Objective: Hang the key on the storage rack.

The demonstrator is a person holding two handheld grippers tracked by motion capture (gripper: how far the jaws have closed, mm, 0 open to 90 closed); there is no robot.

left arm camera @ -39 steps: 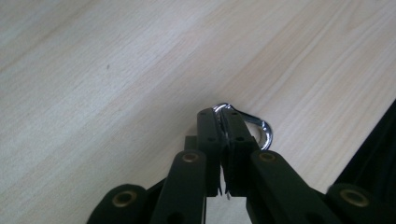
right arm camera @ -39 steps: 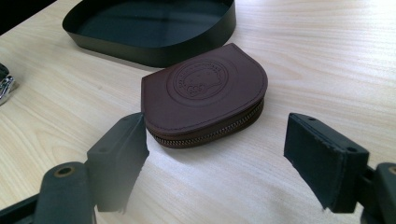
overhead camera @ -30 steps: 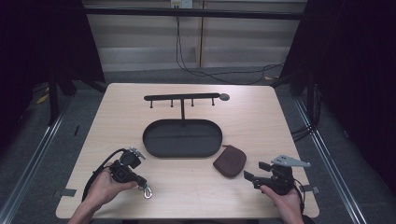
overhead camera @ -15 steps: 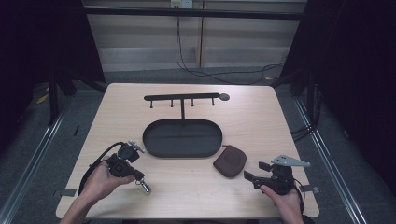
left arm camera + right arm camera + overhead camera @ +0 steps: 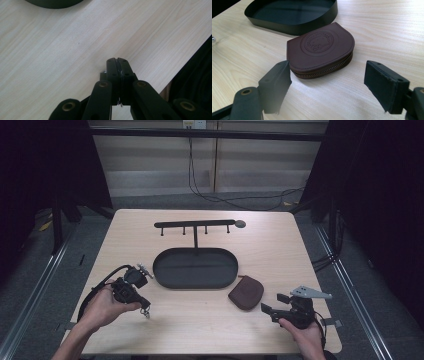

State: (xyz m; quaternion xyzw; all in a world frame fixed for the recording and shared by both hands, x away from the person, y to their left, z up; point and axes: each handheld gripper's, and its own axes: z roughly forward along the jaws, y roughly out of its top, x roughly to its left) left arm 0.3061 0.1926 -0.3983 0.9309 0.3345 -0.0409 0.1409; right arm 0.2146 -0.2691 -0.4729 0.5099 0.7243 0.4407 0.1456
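The desk [image 5: 200,330] is bare wood. The tray [image 5: 195,270] sits on it, ahead of both pairs of fingers, and its floor holds nothing. Behind the tray stands the rack [image 5: 195,225], with nothing hanging from its pegs.

The pouch [image 5: 322,50] lies flat on the desk just ahead of the right gripper [image 5: 328,75], zip shut, so I cannot tell what is in it. My right fingers stand wide apart, one to each side of the pouch's near edge, touching neither it nor the desk.

My left gripper [image 5: 143,304] is off to the left of the tray, its fingers [image 5: 112,70] clamped together on a metal piece [image 5: 146,311], which dangles below their tips. Whether it is a key or a clasp I cannot tell.

My worry is the left grip. The piece is thin and caught at the very tips, so a quick swing toward the rack or tray could, I judge, let it twist out and drop on the desk. On the right, closing too low might scrape the desk and push the pouch into the tray's wall instead of pinching it. The pouch's domed leather could also squirt forward from a shallow bite.
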